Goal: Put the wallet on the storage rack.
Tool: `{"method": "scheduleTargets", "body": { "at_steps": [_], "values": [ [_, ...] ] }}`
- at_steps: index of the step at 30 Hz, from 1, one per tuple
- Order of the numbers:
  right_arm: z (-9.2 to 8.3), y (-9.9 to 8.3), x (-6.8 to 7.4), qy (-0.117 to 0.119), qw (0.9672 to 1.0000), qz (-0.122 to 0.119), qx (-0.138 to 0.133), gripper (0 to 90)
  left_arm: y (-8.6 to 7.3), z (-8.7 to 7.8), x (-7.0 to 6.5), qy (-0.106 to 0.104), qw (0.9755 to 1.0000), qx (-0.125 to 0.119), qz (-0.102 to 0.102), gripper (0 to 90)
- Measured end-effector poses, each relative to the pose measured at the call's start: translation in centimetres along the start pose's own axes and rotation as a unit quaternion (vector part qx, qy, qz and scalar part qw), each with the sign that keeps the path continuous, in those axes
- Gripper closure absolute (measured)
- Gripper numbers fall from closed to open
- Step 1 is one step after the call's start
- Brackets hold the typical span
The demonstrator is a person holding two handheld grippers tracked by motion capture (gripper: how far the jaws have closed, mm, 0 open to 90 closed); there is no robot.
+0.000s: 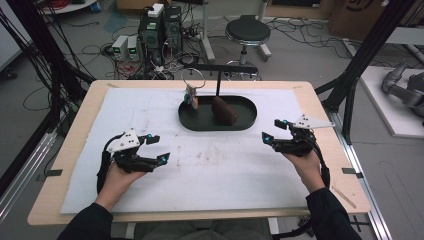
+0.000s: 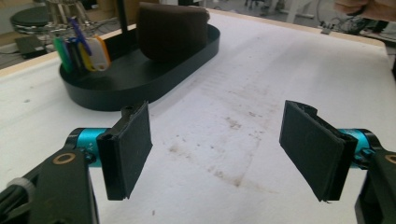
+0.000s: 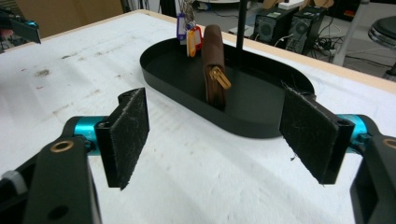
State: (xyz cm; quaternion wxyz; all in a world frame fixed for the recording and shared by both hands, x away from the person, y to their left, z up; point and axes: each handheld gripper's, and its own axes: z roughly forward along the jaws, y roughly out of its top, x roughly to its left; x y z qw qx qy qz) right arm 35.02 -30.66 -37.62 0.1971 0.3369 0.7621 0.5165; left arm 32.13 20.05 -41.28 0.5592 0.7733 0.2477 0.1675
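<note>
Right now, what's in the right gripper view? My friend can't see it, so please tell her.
The right gripper has its two black jaws wide open with nothing between them, above a white table cover. Beyond them sits a black oval tray holding a brown wallet standing on edge and coloured key tags.

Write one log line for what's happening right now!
left gripper: open, empty | right gripper: open, empty | wallet, keys: in black tray | hands: apart on white mat
</note>
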Motion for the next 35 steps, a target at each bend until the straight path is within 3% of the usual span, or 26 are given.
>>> {"method": "scheduleTargets", "body": {
  "at_steps": [6, 14, 35],
  "values": [
    [-1.1, -1.2, -0.7, -0.01, 0.9999, 0.014, 0.001, 23.2, -0.1, -0.6, 0.4, 0.033, 0.9994, -0.008, -0.001, 23.7],
    [-1.5, -1.9, -1.1, -0.023, 0.9996, 0.017, -0.001, 22.5, -0.5, -0.7, 1.2, 0.05, 0.9987, -0.009, -0.009, 21.8],
    [-1.5, -2.5, -1.7, -0.033, 0.9991, 0.02, 0.015, 22.4, -0.6, -0.5, 1.3, 0.057, 0.9983, -0.01, -0.006, 21.6]
  ]
}}
